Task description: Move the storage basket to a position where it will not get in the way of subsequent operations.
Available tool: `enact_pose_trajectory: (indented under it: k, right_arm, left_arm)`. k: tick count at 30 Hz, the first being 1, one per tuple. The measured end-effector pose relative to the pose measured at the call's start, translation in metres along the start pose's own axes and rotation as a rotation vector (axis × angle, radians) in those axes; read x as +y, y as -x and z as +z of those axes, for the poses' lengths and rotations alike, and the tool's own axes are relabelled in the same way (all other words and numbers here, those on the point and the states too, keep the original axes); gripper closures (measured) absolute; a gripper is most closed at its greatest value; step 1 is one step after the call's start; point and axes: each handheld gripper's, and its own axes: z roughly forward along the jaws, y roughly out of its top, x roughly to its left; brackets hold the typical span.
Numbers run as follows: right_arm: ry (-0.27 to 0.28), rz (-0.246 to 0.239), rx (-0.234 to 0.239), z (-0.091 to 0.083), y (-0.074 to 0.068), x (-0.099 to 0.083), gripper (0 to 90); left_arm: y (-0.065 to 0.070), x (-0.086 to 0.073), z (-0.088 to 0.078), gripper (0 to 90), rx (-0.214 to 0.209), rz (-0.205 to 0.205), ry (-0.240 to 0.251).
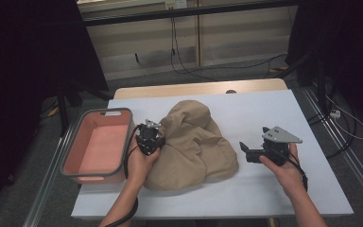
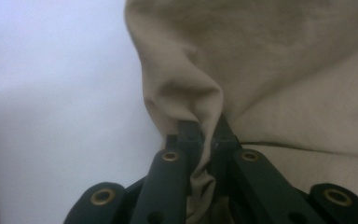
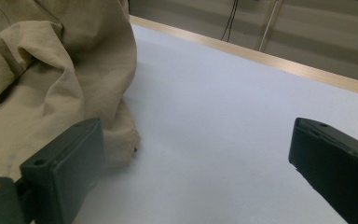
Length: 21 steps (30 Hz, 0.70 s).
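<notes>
Left gripper (image 1: 150,138) sat at the near-left flank of the crumpled beige cloth garment (image 1: 194,144) in the high view, mid-table on the pale blue table top (image 1: 264,118). Right gripper (image 1: 251,152) hovered just off the garment's right hem, nothing between its jaws. A salmon-pink rectangular bin with grey rim (image 1: 97,144) stood just left of the left hand.

Left gripper view: left gripper (image 2: 207,133) was clenched on a narrow pinch of garment (image 2: 261,70). The fold caught looked thin; judged likely to slip out under a hard pull.

Right gripper view: right gripper (image 3: 196,154) stood spread wide over bare table top (image 3: 223,102), with the garment (image 3: 51,70) touching the left-hand jaw.

Risk: dragging the bunched cloth might nudge the bin. Open room lay right and far of the heap; the bin crowded the left, near the table edge.
</notes>
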Motion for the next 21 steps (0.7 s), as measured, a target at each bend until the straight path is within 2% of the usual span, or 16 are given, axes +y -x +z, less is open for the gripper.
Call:
enact_pose_trajectory:
  k: [1,2,3,4,5,6,8,9,10,13,14,15,16,17,18,21]
  right_arm:
    - [0.000,0.000,0.000,0.000,0.000,0.000,3.1]
    - [0.002,0.005,0.000,-0.001,0.001,-0.001,3.1]
    - [0.002,0.005,0.000,-0.001,0.001,-0.001,3.1]
    - [0.001,0.006,0.000,-0.001,0.002,-0.001,3.1]
    - [0.002,0.005,0.003,-0.001,0.002,-0.001,3.1]
    - [0.002,0.004,0.002,-0.002,0.002,-0.001,3.1]
    - [0.004,0.003,0.004,-0.002,0.002,-0.001,3.1]
    - [0.004,0.003,0.004,-0.002,0.002,-0.001,3.1]
    - [0.005,0.004,0.006,-0.003,0.001,-0.001,3.1]
    - [0.006,0.004,0.012,-0.003,0.001,-0.001,3.1]
    - [0.001,0.003,0.014,-0.002,0.000,-0.002,3.1]
    - [0.001,0.005,0.014,-0.002,0.000,-0.002,3.1]
    - [0.000,0.006,0.016,-0.002,0.001,-0.002,3.0]
    - [0.000,0.006,0.016,-0.002,0.001,-0.002,3.0]
    - [0.001,0.004,0.019,-0.002,0.001,-0.003,3.1]
    - [0.001,0.007,0.022,-0.003,0.003,-0.004,3.1]
  left_arm:
    - [0.000,0.000,0.000,84.2,0.000,0.000,0.000]
    - [-0.003,0.002,-0.005,79.1,-0.027,-0.036,0.028]
    - [-0.003,0.002,-0.005,72.5,-0.027,-0.036,0.028]
    - [-0.003,0.004,-0.007,72.5,-0.035,-0.056,0.052]
    - [-0.003,0.006,-0.009,63.0,-0.044,-0.068,0.069]
    - [-0.002,0.012,-0.013,44.4,-0.070,-0.084,0.103]
    - [0.001,0.020,-0.017,33.1,-0.087,-0.070,0.140]
    - [0.001,0.020,-0.017,29.6,-0.087,-0.070,0.140]
    - [0.007,0.029,-0.020,27.2,-0.099,-0.041,0.183]
    - [0.013,0.039,-0.021,22.4,-0.091,-0.015,0.200]
    - [0.018,0.050,-0.021,21.7,-0.079,0.016,0.205]
    - [0.018,0.050,-0.021,20.8,-0.079,0.016,0.205]
    - [0.023,0.062,-0.022,19.9,-0.063,0.048,0.213]
    - [0.023,0.062,-0.022,19.4,-0.063,0.048,0.213]
    - [0.028,0.074,-0.024,18.3,-0.055,0.064,0.227]
    - [0.034,0.084,-0.025,17.4,-0.068,0.081,0.243]
